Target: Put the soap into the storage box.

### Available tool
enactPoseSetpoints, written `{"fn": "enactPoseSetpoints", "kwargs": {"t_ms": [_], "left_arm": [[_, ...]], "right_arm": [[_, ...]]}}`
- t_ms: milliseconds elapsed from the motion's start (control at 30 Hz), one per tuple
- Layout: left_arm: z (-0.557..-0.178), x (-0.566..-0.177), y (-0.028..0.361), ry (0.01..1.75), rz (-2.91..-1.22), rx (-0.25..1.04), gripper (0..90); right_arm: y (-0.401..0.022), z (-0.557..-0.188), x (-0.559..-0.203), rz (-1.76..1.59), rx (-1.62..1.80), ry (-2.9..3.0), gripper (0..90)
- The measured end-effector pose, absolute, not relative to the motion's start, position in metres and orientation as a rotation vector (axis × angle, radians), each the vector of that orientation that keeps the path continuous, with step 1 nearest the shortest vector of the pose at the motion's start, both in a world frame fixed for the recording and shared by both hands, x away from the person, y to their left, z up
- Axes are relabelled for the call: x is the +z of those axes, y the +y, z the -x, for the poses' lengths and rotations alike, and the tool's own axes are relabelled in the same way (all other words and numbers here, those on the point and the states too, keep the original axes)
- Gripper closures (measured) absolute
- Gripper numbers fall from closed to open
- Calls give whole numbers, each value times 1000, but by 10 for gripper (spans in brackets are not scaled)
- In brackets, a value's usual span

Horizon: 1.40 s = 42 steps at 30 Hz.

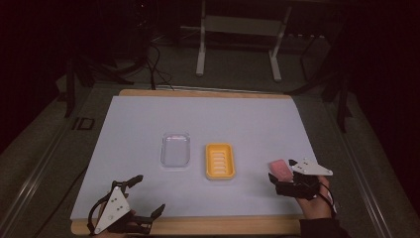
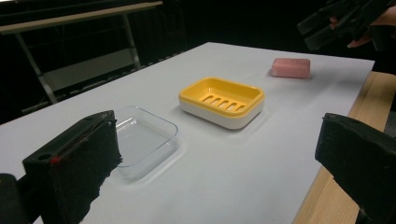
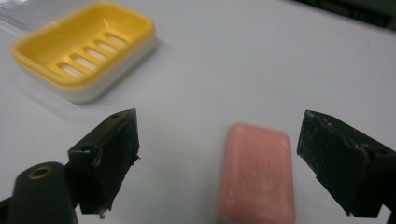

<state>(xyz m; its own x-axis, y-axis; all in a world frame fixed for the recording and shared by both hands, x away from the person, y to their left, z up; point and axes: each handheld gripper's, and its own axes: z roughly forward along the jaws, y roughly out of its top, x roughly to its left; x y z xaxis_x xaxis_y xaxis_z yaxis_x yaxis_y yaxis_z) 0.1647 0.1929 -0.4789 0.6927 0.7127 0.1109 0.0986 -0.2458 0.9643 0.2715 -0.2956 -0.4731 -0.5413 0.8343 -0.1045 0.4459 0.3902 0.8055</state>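
The right gripper (image 3: 217, 158), its 2 jaws wide open and empty, straddles the pink rectangular soap bar (image 3: 257, 175) (long axis along the jaws).

A clear rectangular plastic lid (image 1: 176, 149) lies just beside a yellow slotted plastic soap dish (image 1: 219, 160) mid-table (image 1: 148, 114). A pink soap bar (image 1: 280, 169) lies right, at the right gripper (image 1: 275, 176). The left gripper (image 1: 148, 194), jaws apart, rests at the near-left edge.
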Motion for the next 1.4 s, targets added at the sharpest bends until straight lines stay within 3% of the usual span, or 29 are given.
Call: {"fn": "enactPoseSetpoints", "kwargs": {"t_ms": [867, 1400], "left_arm": [[-165, -479, 194, 659, -1749, 680, 3], [-165, -480, 192, 658, -1760, 688, 3]], "right_arm": [[-317, -292, -474, -1627, 693, 2433, 151], [-309, -298, -484, -1679, 385, 2673, 168]]}}
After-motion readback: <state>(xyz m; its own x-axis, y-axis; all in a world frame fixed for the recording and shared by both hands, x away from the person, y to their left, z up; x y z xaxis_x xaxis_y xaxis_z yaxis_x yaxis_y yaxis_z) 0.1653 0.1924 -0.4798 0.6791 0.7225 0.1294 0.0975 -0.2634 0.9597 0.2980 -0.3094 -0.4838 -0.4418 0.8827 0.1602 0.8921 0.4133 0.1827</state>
